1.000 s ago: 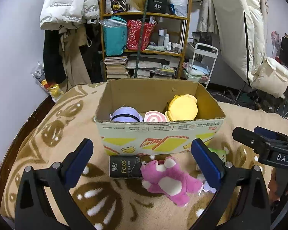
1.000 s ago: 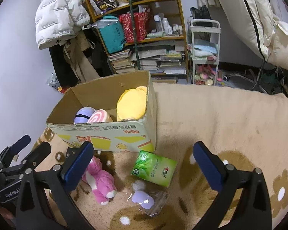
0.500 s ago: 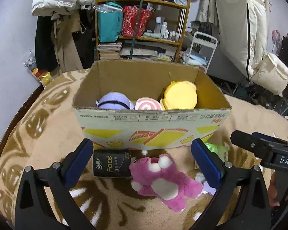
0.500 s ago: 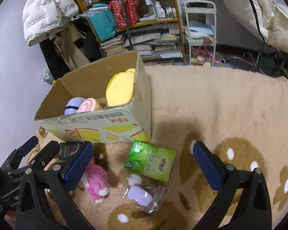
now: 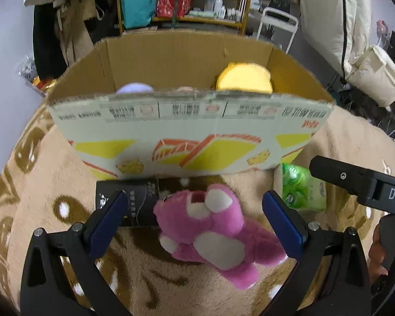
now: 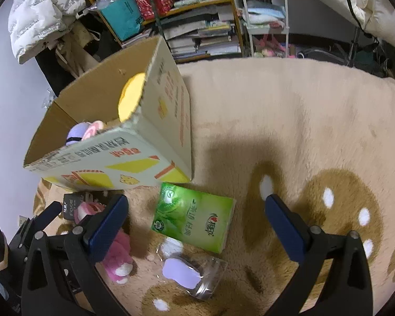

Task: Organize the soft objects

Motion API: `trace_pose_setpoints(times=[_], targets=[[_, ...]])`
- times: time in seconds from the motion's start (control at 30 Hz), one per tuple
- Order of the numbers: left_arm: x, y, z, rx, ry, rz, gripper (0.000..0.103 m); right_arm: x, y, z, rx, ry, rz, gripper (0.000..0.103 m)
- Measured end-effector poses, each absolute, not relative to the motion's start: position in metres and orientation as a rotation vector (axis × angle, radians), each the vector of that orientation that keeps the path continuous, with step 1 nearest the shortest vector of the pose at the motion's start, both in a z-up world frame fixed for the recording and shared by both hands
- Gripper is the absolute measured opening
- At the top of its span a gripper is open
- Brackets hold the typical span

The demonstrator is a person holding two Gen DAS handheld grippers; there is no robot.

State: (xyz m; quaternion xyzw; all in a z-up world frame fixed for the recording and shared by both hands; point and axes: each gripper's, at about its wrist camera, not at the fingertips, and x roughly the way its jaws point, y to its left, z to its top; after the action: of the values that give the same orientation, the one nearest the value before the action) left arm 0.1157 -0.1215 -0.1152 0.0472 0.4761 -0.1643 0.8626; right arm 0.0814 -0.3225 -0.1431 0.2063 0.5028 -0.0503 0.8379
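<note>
A pink plush bear (image 5: 213, 234) lies on the beige blanket in front of a cardboard box (image 5: 189, 131); it also shows in the right wrist view (image 6: 115, 252). My left gripper (image 5: 194, 223) is open, its fingers on either side of the bear and apart from it. My right gripper (image 6: 197, 226) is open above a green tissue pack (image 6: 192, 217) and a clear bag with a purple soft item (image 6: 187, 271). The box (image 6: 134, 142) holds a yellow plush (image 5: 243, 79), a purple plush (image 5: 134, 88) and a pink swirl plush (image 6: 90, 130).
A black "Face" pack (image 5: 134, 202) lies against the box front, left of the bear. The green pack (image 5: 302, 189) lies right of the bear. The right gripper's black body (image 5: 360, 181) reaches in from the right. Shelves (image 6: 187, 13) and hanging coats stand behind.
Both grippers have moved down and forward. The left now brackets the pink bear; the right has come over the green pack and clear bag. Both stay open.
</note>
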Motion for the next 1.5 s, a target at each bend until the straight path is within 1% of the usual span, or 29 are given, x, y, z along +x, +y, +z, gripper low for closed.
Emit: trace_pose_setpoints(times=[0.23, 0.5, 0.87, 1.1, 1.3, 1.43, 1.5], targets=[[0.118, -0.128, -0.135, 0.126, 1.096, -0.361, 0.101, 0.092, -0.320, -0.165, 0.412, 1.128, -0.118, 0.103], [0.114, -0.137, -0.147, 0.137, 1.143, -0.374, 0.101, 0.099, -0.317, -0.178, 0.423, 1.172, -0.099, 0.103], [0.112, -0.141, -0.163, 0.135, 1.153, -0.382, 0.102, 0.107, -0.308, -0.191, 0.397, 1.200, -0.087, 0.103], [0.113, -0.132, -0.168, 0.139, 1.159, -0.383, 0.103, 0.110, -0.310, -0.193, 0.388, 1.204, -0.091, 0.103], [0.109, -0.129, -0.177, 0.109, 1.165, -0.357, 0.102, 0.110, -0.310, -0.194, 0.382, 1.193, -0.109, 0.103], [0.111, -0.124, -0.190, 0.042, 1.236, -0.392, 0.099, 0.107, -0.305, -0.194, 0.349, 1.206, -0.119, 0.103], [0.111, -0.122, -0.191, 0.029, 1.228, -0.388, 0.098, 0.107, -0.304, -0.194, 0.337, 1.211, -0.120, 0.101]])
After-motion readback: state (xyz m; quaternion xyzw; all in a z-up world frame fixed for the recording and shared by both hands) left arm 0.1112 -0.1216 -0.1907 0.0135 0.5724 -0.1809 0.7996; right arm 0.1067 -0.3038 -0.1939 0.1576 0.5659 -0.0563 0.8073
